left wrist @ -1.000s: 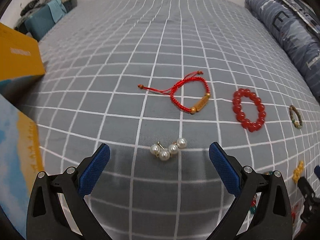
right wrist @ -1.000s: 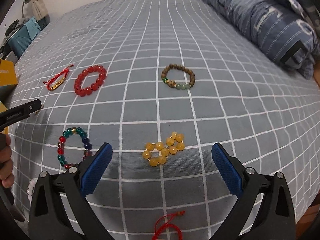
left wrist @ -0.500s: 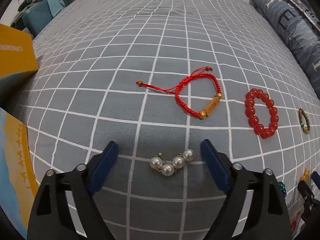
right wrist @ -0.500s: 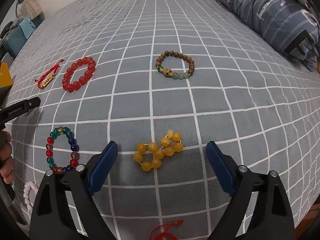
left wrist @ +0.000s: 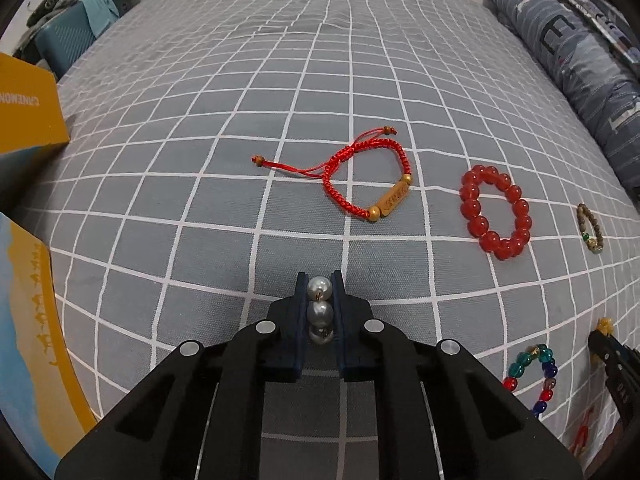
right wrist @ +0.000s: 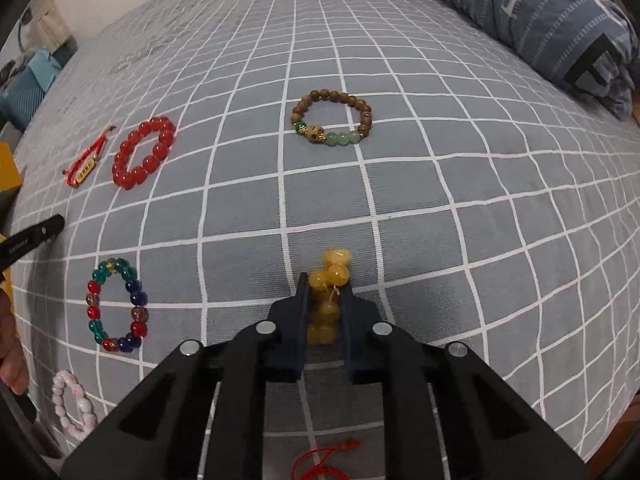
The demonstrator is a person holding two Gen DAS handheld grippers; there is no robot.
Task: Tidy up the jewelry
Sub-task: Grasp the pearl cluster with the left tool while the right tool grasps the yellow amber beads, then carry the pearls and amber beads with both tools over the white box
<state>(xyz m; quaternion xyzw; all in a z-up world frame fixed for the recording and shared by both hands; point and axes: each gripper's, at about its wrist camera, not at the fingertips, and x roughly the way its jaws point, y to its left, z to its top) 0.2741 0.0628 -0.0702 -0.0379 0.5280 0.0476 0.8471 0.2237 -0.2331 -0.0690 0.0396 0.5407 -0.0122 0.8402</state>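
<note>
Nearest the cameras, both grippers are already loaded: the left gripper has its jaws pinched narrow on a short pearl strand, three pearls stacked in a line between the blue pads, and the right gripper is clamped the same way on a bunched yellow bead bracelet, a few of whose beads poke out past the tips. Both pieces sit low over the grid-patterned bed; whether they have cleared the sheet cannot be told. So the pick-up of two pieces looks done, but nothing appears sorted yet, since no piece is seen inside any container. Just beyond and to the left in the right wrist view lie a multicoloured glass bead bracelet and a pale pink bracelet, with a bit of red cord at the bottom edge. Farther out rest the red braided bracelet with its gold bar, the red bead bracelet beside it, and the brown wooden bracelet with green beads, well apart from the rest. A yellow box stands at the left edge of the bed and may be the destination, though that is a guess. Judged this way, the task is at an early stage: six pieces lie loose and two held ones await placing.
</note>
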